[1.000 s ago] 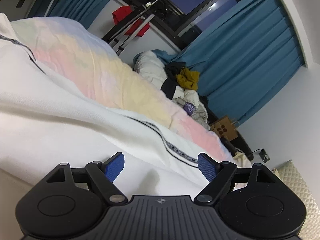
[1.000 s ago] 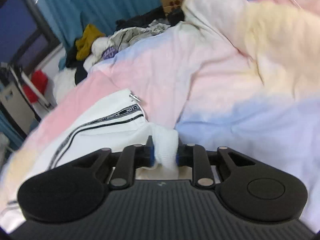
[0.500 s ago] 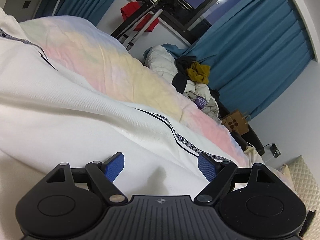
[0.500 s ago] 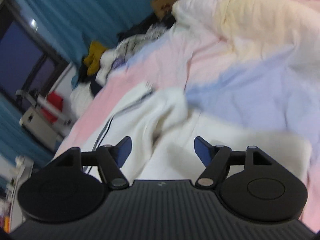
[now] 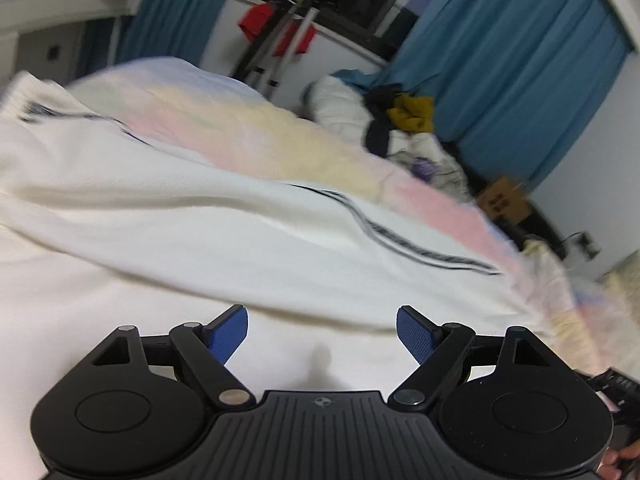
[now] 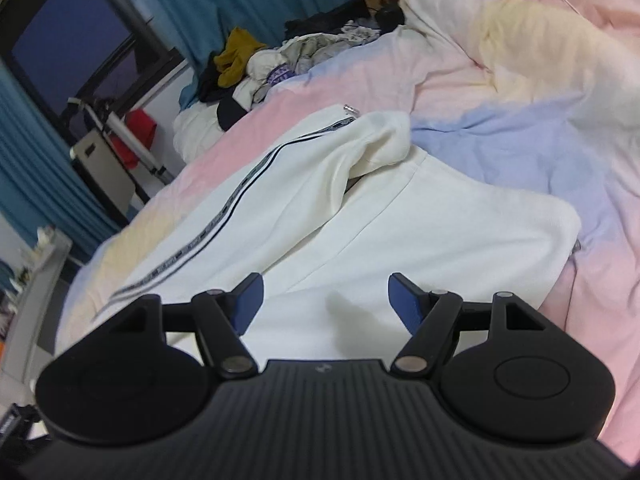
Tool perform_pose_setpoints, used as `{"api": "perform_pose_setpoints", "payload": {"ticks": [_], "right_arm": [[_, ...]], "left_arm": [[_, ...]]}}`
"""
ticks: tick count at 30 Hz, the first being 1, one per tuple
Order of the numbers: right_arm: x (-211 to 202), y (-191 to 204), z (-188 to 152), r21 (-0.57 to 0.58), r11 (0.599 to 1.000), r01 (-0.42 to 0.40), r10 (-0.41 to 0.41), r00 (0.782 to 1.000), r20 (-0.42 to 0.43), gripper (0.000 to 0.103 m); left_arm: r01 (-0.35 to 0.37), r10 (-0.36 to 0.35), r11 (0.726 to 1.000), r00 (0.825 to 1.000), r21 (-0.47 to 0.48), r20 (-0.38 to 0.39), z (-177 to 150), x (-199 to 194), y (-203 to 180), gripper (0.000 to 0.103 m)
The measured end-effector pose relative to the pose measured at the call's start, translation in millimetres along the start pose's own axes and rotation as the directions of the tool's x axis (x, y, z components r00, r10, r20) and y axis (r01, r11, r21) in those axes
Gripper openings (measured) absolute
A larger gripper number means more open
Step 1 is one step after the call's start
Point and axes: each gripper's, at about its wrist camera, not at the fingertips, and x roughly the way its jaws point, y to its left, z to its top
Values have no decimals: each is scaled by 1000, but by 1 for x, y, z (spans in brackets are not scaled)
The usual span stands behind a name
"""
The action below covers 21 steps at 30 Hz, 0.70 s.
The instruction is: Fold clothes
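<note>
A white garment with a black-striped side band (image 6: 400, 232) lies on a pastel bedspread (image 6: 500, 80). Its ribbed cuff (image 6: 384, 140) rests folded over the body of the garment. My right gripper (image 6: 326, 300) is open and empty, just above the white cloth. In the left wrist view the same white garment (image 5: 200, 248) fills the lower half, with its striped band (image 5: 420, 248) running right. My left gripper (image 5: 322, 330) is open and empty, low over the cloth.
A heap of other clothes (image 6: 272, 64) with a yellow item (image 5: 412, 112) lies at the bed's far end. Blue curtains (image 5: 520, 80), a dark window, a metal rack with red cloth (image 5: 280, 32) and a cardboard bag (image 5: 502, 200) stand beyond the bed.
My right gripper opened and let go of the white cuff, which dropped onto the garment; the gripper then pulled back. My left gripper stayed open and drew back a little.
</note>
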Motion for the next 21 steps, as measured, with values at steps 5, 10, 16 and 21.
{"api": "perform_pose_setpoints", "payload": {"ticks": [5, 10, 16, 21], "right_arm": [[-5, -5, -2, 2, 1000, -10, 10, 1000, -17, 72], [-6, -8, -4, 0, 1000, -24, 24, 999, -21, 72], [-6, -16, -3, 47, 999, 0, 1, 1000, -27, 72], [-22, -50, 2, 231, 970, 71, -81, 996, 36, 72]], "left_arm": [[-128, 134, 987, 989, -98, 62, 9, -53, 28, 98], [-260, 282, 951, 952, -170, 118, 9, -93, 57, 103], [-278, 330, 905, 936, -321, 119, 13, -131, 93, 103], [-363, 476, 803, 868, -472, 142, 17, -173, 131, 103]]}}
